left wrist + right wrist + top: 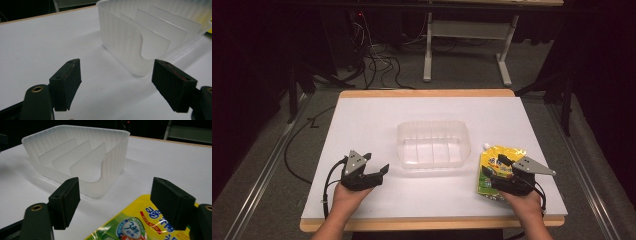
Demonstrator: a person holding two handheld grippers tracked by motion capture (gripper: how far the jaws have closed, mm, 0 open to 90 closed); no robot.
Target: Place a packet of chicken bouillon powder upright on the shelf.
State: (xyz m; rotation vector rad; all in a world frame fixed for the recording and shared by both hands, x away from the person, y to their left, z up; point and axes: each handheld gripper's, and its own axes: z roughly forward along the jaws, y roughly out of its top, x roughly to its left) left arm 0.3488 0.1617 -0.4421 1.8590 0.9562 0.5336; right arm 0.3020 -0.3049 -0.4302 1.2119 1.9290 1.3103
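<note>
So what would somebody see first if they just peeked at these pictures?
Probably the bright yellow pouch lying flat near the table's right front corner, with the right gripper held open just above it. Next comes the see-through plastic bin with dividers inside, sitting in the middle of the white table. The left gripper waits open near the front left, holding nothing.

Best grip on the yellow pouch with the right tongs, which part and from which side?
Likely the near bottom edge of the yellow pouch, coming from the person's side. It lies flat on the table with its white spout pointing away, so the flat sealed edge is easiest to pinch. The right tongs already hover open over it.
</note>
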